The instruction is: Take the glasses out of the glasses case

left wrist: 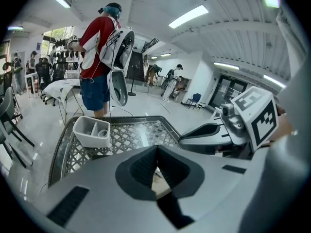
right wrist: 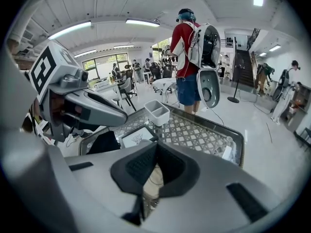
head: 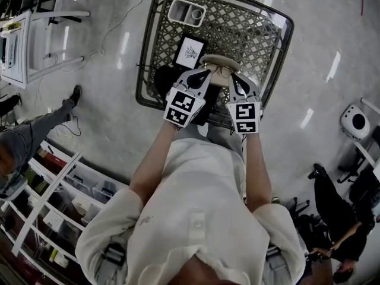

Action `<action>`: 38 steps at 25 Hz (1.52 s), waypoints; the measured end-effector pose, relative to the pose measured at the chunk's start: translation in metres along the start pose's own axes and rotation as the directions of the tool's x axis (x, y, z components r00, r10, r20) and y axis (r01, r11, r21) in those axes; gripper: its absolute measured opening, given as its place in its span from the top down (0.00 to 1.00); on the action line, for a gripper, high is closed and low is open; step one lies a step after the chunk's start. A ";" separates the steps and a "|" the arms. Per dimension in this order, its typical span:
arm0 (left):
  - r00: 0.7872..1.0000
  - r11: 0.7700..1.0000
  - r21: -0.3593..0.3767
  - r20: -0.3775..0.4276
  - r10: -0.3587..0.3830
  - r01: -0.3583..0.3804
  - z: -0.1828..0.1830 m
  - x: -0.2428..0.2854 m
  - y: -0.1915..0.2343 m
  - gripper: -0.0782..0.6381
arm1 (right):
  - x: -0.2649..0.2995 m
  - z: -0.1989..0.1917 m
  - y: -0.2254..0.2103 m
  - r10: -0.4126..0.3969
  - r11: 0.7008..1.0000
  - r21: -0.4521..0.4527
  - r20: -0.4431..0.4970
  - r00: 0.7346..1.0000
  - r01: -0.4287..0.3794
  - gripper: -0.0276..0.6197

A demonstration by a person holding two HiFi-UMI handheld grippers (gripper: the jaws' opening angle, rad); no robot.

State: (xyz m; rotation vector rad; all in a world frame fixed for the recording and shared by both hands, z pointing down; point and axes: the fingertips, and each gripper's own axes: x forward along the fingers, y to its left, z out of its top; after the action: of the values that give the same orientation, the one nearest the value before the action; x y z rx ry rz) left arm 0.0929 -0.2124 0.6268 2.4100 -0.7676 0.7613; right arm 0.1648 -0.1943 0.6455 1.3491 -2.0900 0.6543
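Note:
A beige glasses case [head: 219,59] lies on the lattice table [head: 270,34], just past both grippers' tips. Thin-rimmed glasses [head: 225,70] show right below it, between the two grippers. My left gripper [head: 206,72] reaches in from the left, its jaws closed together at the case's near edge. In the left gripper view that gripper [left wrist: 156,152] has its pads meeting, with beige case [left wrist: 157,179] showing under them. My right gripper [head: 233,78] is also closed; in its own view [right wrist: 155,149] a thin wire rim of the glasses [right wrist: 151,177] sits under the pads.
A white two-part tray [head: 186,12] stands at the table's far side. A black-framed card [head: 190,52] and a black pouch [head: 161,79] lie left of the case. A person in a red shirt [right wrist: 187,57] stands beyond the table.

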 end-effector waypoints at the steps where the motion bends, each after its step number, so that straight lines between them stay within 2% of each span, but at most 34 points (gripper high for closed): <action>1: 1.000 1.000 -0.001 -0.006 -0.001 0.001 -0.003 0.002 0.000 0.87 | 0.002 -0.002 -0.001 -0.001 1.000 -0.003 -0.006 1.000 0.001 0.95; 7: 0.999 1.000 -0.023 -0.045 -0.013 0.012 -0.017 0.010 0.000 0.87 | 0.014 -0.016 0.000 0.004 1.000 -0.015 -0.044 0.999 -0.005 0.94; 21: 0.997 0.997 -0.070 -0.075 -0.015 0.010 -0.033 0.028 0.006 0.87 | 0.042 -0.038 0.003 0.017 0.997 -0.074 -0.120 0.993 -0.026 0.91; 38: 0.993 0.994 -0.114 -0.119 -0.009 -0.005 -0.062 0.040 0.011 0.87 | 0.080 -0.070 0.011 0.060 0.967 -0.229 -0.233 0.971 -0.115 0.86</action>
State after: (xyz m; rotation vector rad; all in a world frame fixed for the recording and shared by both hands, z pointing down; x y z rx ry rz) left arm 0.0920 -0.1978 0.7000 2.2421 -0.7402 0.8297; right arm 0.1414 -0.1960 0.7501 1.0047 -1.9815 0.5408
